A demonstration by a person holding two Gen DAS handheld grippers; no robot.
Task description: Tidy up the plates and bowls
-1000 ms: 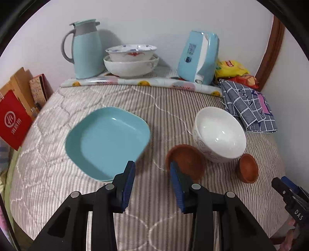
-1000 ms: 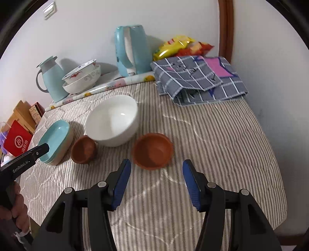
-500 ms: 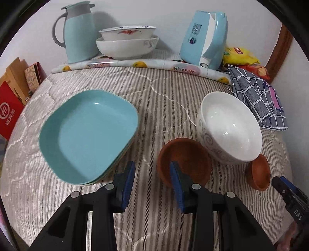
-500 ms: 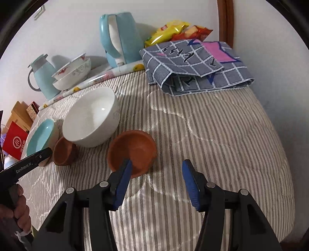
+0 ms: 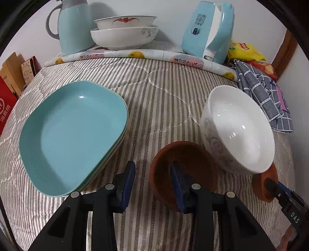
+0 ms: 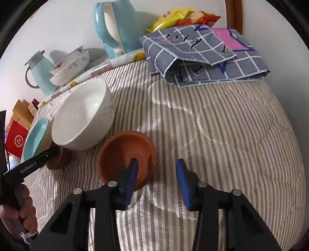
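Observation:
Two small brown bowls flank a white bowl (image 5: 239,129) on the striped cloth. My left gripper (image 5: 152,179) is open and straddles the left rim of one brown bowl (image 5: 183,154), its right finger inside the bowl. My right gripper (image 6: 157,175) is open and straddles the right rim of the other brown bowl (image 6: 125,152), its left finger inside. Stacked teal plates (image 5: 71,131) lie left. The white bowl (image 6: 83,114) also shows in the right wrist view.
At the back stand a teal jug (image 5: 74,25), two stacked white bowls (image 5: 123,32) and a blue kettle (image 5: 208,30). A folded checked cloth (image 6: 202,54) and snack bags (image 6: 179,15) lie back right. Red boxes (image 5: 5,100) sit off the left edge.
Both grippers moved forward and down to the brown bowls. Each now has one finger inside a bowl and one outside the rim.

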